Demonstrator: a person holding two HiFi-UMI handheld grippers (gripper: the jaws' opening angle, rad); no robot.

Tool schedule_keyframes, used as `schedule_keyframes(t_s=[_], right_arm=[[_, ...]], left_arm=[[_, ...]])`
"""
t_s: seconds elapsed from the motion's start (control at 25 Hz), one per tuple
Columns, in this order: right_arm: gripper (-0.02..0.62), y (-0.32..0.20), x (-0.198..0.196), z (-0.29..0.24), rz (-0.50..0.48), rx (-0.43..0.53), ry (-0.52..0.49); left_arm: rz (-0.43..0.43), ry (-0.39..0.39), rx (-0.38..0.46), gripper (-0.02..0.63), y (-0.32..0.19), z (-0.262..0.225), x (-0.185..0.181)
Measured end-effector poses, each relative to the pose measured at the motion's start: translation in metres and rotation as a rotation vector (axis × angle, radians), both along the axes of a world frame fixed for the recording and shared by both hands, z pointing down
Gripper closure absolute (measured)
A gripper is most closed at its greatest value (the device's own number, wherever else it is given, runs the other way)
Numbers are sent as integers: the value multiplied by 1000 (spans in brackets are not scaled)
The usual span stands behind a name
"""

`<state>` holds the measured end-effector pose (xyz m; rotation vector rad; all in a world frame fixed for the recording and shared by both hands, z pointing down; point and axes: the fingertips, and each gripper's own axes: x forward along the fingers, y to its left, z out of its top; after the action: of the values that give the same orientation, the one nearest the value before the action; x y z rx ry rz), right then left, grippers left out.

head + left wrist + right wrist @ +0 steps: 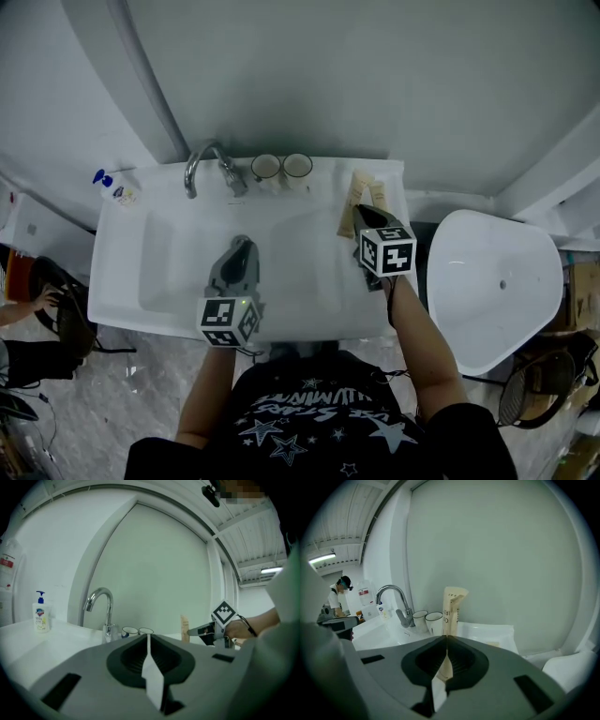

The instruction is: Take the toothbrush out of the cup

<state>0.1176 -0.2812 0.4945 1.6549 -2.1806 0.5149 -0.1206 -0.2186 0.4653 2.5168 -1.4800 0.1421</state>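
- White rectangular ceramic washbasin [120, 281]: sitting against a pale grey wall and carrying everything listed below.
- Curved chrome faucet [204, 164]: rising from the far ledge, left of centre.
- Left white cup with a dark rim [265, 167] and right white cup with a dark rim [297, 165]: standing upright side by side on the far ledge, just right of the faucet.
- Toothbrush: too small to make out in any view, so it is not showing whether it is standing in either cup.
- Two tall beige cartons [361, 192]: standing upright on the far right ledge, right of the cups.
- Small soap bottle with a blue pump [103, 178]: standing at the far left corner, well apart from the cups.
- White rounded tub [487, 281]: sitting to the right of the washbasin.
- Left gripper [240, 251]: hovering over the bowl near its middle and pointing towards the faucet and cups. Its jaws are meeting along one seam with nothing between them.
- Right gripper [364, 217]: hovering over the right ledge and pointing at the beige cartons just beyond its tips. Its jaws are pressed together and holding nothing. Whether the tips are touching a carton cannot be told.
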Motion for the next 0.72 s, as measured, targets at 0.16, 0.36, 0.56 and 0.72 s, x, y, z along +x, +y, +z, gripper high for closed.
schedule_keyframes(t_s=[0.16, 0.36, 0.56, 0.72], right_arm=[[574, 12, 14, 8, -14, -41, 19], [575, 18, 26, 23, -22, -114, 24], [574, 17, 32, 37, -20, -165, 21], [574, 13, 35, 45, -6, -183, 20]], left_arm=[[15, -3, -5, 578, 6, 2, 10], [21, -2, -11, 578, 6, 4, 18], [22, -3, -15, 578, 5, 5, 24], [16, 0, -18, 577, 1, 7, 24]])
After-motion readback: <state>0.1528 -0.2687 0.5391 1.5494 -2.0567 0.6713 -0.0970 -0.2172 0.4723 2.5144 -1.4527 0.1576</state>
